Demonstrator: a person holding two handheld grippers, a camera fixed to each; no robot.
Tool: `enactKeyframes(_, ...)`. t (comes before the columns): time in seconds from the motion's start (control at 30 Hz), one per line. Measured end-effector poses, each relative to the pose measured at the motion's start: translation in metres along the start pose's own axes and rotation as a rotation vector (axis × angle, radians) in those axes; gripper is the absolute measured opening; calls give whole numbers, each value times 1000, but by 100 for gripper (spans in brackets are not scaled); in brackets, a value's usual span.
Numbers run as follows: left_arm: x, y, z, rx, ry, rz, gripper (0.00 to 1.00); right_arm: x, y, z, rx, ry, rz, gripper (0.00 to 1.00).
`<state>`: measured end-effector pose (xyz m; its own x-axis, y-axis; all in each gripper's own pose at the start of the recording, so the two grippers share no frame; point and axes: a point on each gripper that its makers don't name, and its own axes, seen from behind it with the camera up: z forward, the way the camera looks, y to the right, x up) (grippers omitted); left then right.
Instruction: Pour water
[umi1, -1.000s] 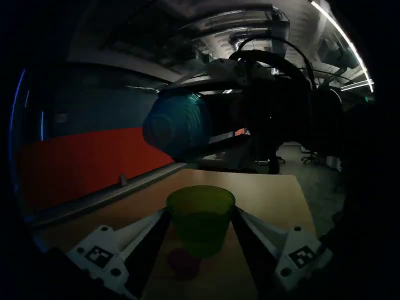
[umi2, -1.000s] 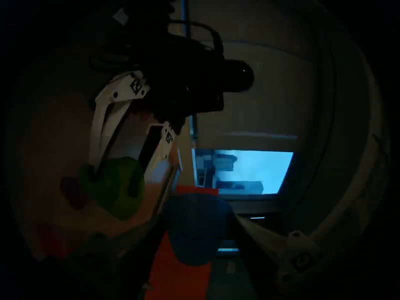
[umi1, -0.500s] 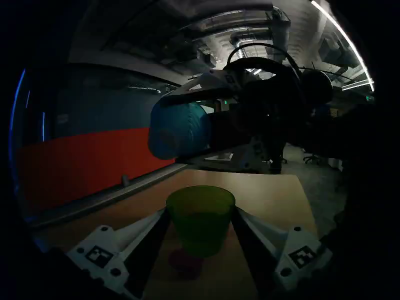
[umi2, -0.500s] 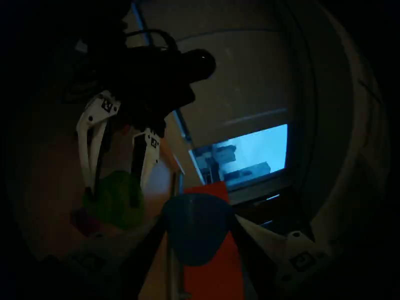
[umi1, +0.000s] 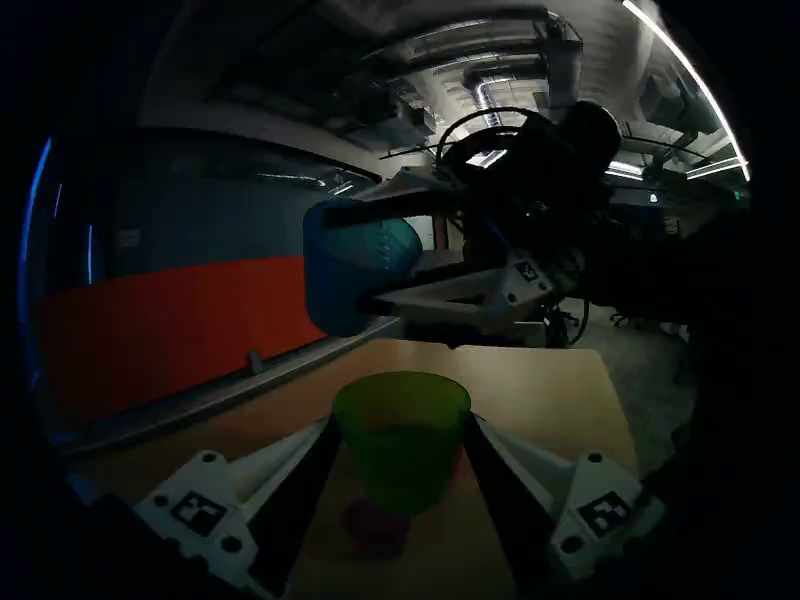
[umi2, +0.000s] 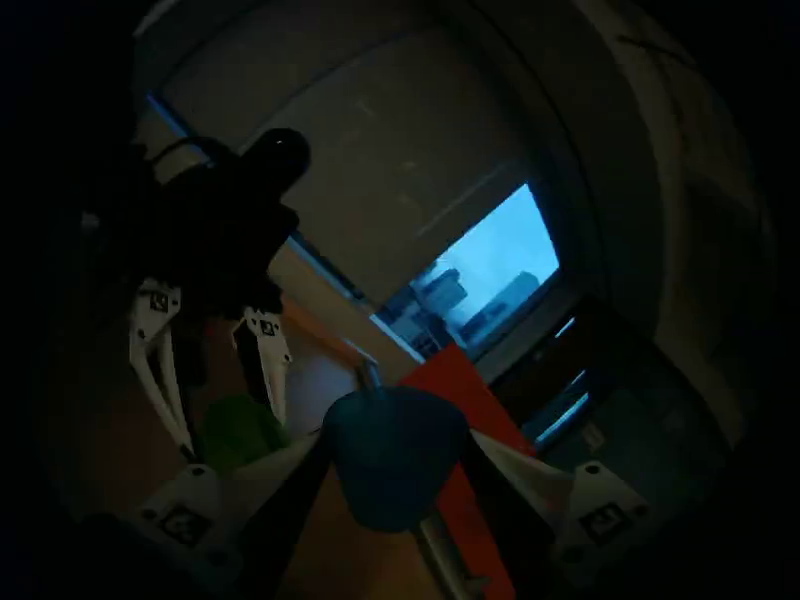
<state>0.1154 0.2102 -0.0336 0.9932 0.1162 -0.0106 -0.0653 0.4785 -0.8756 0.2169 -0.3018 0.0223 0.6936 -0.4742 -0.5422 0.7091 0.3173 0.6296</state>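
A green cup (umi1: 402, 437) with some liquid in it stands upright between my left gripper's (umi1: 402, 460) fingers, held just above the wooden table (umi1: 540, 385); the gripper is shut on it. In the left gripper view a blue cup (umi1: 352, 265) hangs above and behind the green one, tilted with its rim towards the upper right, pinched by my right gripper's white fingers (umi1: 450, 295). In the right gripper view that blue cup (umi2: 393, 455) sits between the fingers of my right gripper (umi2: 395, 470), and the green cup (umi2: 237, 432) shows lower left under the left gripper's fingers (umi2: 262, 360).
The room is dim. A red wall panel (umi1: 170, 325) runs along the table's left edge. A small dark red object (umi1: 375, 520) lies on the table under the green cup. A bright window (umi2: 490, 270) shows in the right gripper view.
The blue cup has swung from lying on its side towards upright and shifted slightly up. The right gripper has rolled with it. The green cup and left gripper have stayed put.
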Motion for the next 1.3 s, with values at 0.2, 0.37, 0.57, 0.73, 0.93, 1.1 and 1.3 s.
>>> enactKeyframes(0.2,1,-1,-2,7,1,-1,85,0,4,-2,-14,12,159,95)
enactKeyframes(0.37,0,-2,-3,12,-2,3,85,2,6,-3,-17,20,271,95)
enactKeyframes(0.57,1,-1,-4,12,0,3,85,0,6,-3,-15,24,412,95)
enactKeyframes(0.73,-1,0,-4,14,-3,6,85,4,4,-2,-3,37,543,95)
enactKeyframes(0.93,1,0,-6,17,0,8,85,4,6,1,1,39,685,95)
enactKeyframes(1.1,1,-3,-7,24,1,5,85,3,11,1,-1,37,744,96)
enactKeyframes(1.3,1,-7,-9,35,-1,1,85,0,14,-1,-12,24,721,96)
